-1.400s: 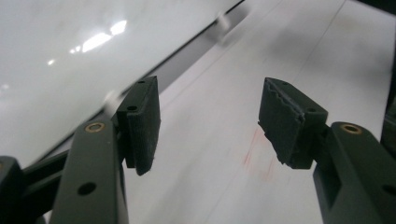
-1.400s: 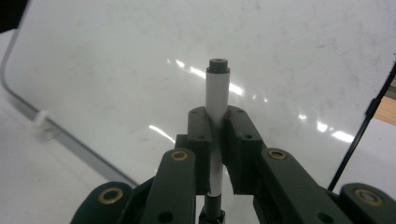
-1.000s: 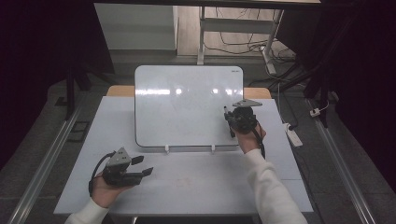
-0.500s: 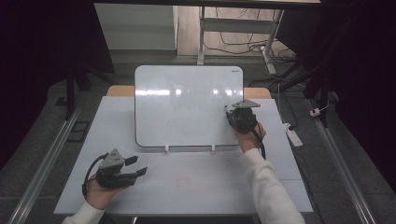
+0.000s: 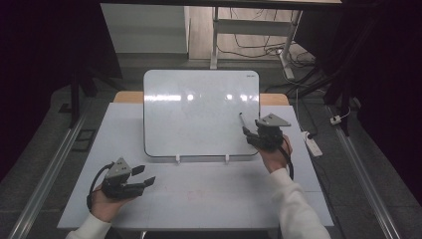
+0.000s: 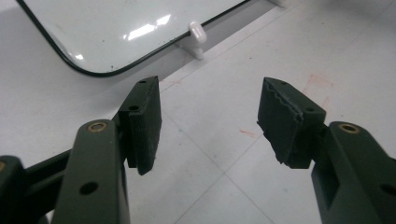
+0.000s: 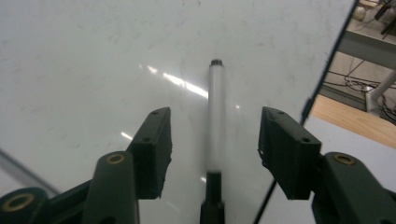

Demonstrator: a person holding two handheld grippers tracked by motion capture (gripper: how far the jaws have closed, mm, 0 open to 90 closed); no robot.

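A whiteboard [image 5: 199,109] lies on the table, tilted up at its far side. A white-barrelled marker [image 5: 242,119] with dark ends rests on its right part. My right gripper [image 5: 249,133] sits at the board's right edge; its jaws have just been opening. In the right gripper view the marker [image 7: 215,121] lies between the open jaws of the right gripper [image 7: 215,116], and neither pad touches it. My left gripper [image 5: 145,175] rests near the front left of the table. In the left gripper view this gripper [image 6: 210,107] stands open and holds nothing.
The white tabletop [image 5: 214,194] carries faint red marks in front of the board. Two small white clips [image 5: 177,159] prop the board's near edge. A white power strip [image 5: 312,144] lies off the table's right side. Desk legs and cables stand beyond the far edge.
The right gripper's jaws have opened and the hand has shifted slightly right and nearer; the marker now lies free on the board ahead of it. The left hand has barely moved.
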